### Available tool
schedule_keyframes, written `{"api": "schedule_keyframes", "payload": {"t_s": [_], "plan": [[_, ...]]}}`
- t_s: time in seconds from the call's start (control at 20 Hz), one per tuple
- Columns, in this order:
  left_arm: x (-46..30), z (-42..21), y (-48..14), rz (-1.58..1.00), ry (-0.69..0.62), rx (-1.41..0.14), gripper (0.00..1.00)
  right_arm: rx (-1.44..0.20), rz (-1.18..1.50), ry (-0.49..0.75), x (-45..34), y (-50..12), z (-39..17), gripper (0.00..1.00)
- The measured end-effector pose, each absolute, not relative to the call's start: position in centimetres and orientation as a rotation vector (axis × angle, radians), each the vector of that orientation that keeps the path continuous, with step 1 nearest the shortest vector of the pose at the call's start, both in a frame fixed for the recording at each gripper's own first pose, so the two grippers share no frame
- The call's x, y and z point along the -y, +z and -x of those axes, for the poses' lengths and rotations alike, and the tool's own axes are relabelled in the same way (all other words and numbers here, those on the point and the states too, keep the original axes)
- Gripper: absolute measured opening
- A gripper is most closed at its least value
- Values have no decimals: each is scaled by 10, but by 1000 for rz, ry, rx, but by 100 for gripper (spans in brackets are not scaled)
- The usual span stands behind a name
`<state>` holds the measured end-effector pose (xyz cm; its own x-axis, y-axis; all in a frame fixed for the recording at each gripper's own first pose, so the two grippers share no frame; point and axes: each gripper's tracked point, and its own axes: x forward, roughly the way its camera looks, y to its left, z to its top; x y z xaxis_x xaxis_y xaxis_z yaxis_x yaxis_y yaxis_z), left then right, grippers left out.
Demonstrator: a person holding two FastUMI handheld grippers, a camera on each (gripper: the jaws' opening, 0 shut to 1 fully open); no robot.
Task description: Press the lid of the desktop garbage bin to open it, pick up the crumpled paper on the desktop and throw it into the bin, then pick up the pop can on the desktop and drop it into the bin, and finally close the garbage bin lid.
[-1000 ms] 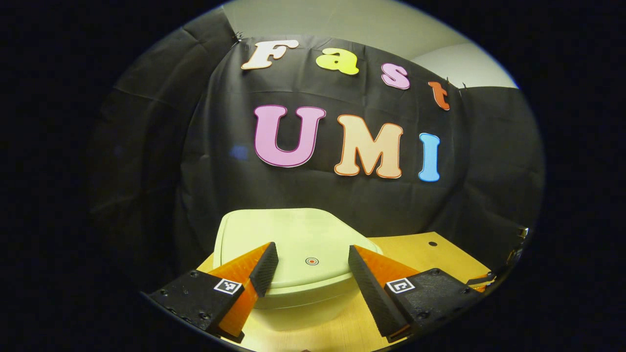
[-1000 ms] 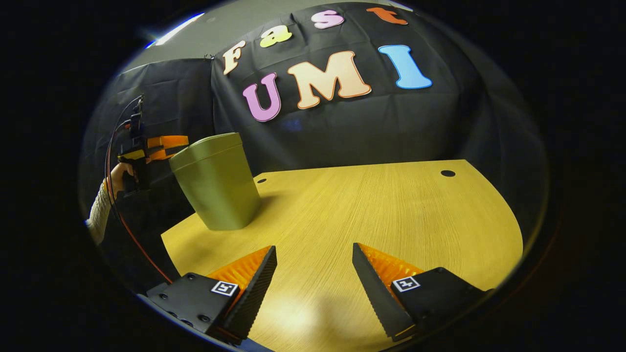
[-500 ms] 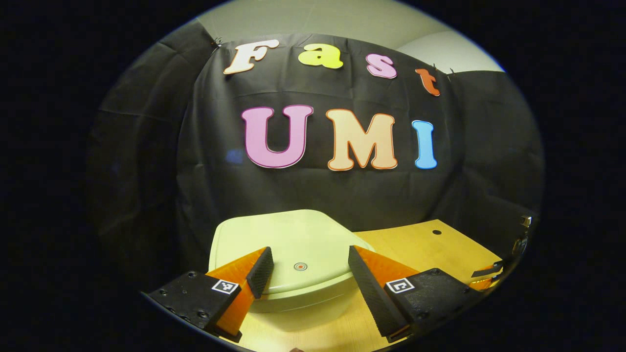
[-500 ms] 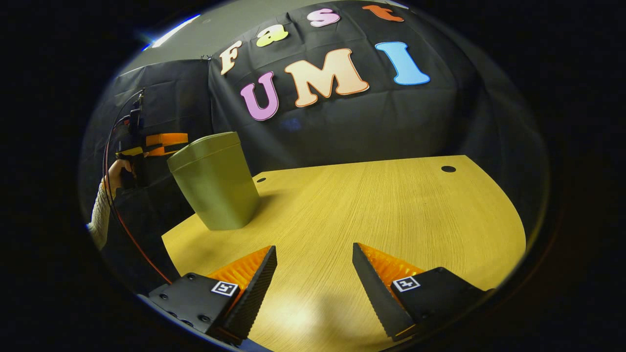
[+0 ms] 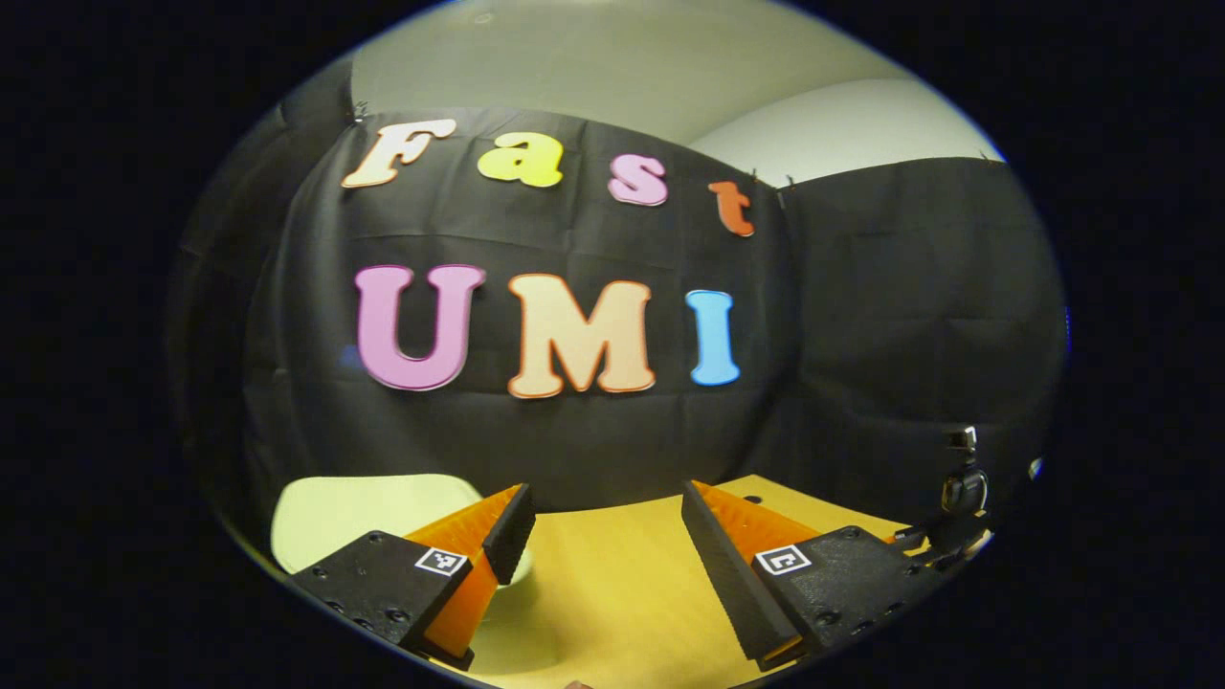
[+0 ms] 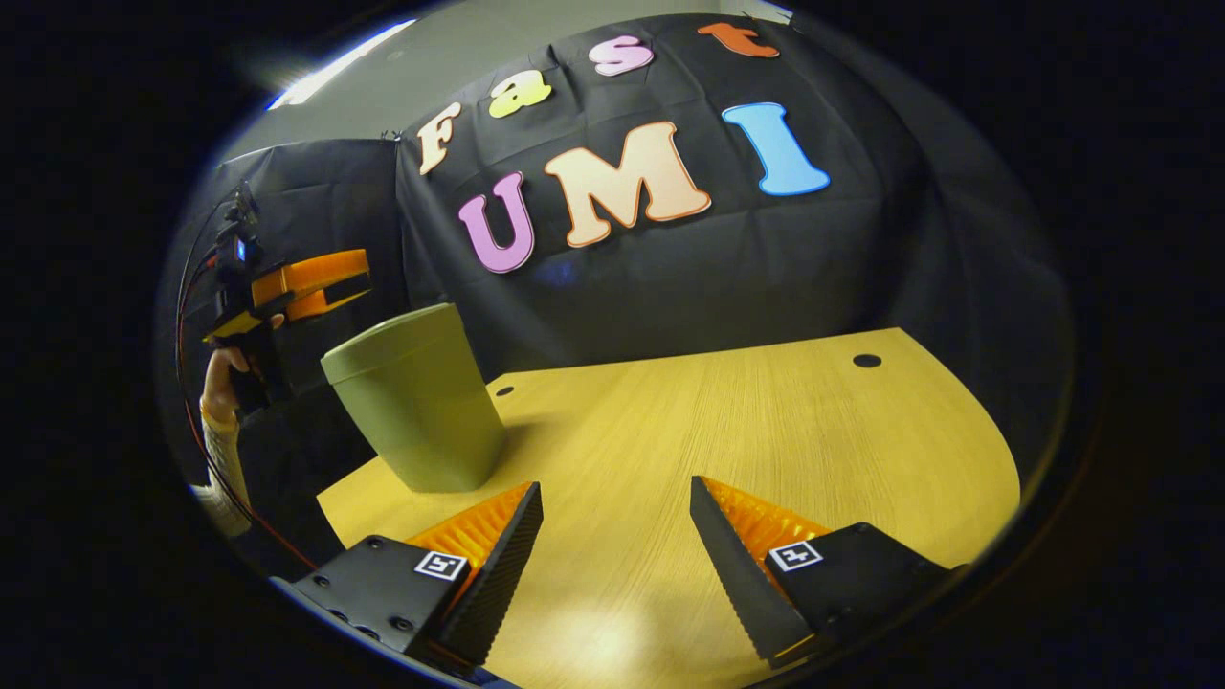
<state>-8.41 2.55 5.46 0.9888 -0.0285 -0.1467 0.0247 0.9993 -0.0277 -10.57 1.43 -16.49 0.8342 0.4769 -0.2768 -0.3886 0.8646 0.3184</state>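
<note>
The pale green garbage bin (image 6: 416, 402) stands at the table's left end with its lid down. In the left gripper view its lid (image 5: 354, 512) lies low at the left, partly behind my left finger. My left gripper (image 5: 603, 522) is open with nothing between its fingers and sits above and to the right of the lid. Seen from the right gripper view, the left gripper (image 6: 306, 282) hovers up and left of the bin, held by a hand (image 6: 225, 383). My right gripper (image 6: 612, 526) is open over bare table.
The wooden table (image 6: 766, 431) stretches right of the bin, with a small round hole (image 6: 867, 361) near its far right and another (image 6: 503, 390) by the bin. Black cloth walls close the back and sides. The right gripper (image 5: 957, 507) appears at the far right.
My left gripper has risen and swung right, off the bin lid; the lid has slid to the lower left of its view. The right gripper has barely shifted.
</note>
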Motion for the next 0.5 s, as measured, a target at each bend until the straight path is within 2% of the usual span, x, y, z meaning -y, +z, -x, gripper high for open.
{"api": "schedule_keyframes", "payload": {"t_s": [0.3, 0.5], "plan": [[39, 31, 17, 103, -200, -132, 93, -240, -218, 357, -10, -98, 73, 98], [47, 0, 6, 160, -202, -84, 93, -143, -199, 290, -7, -52, 39, 98]]}}
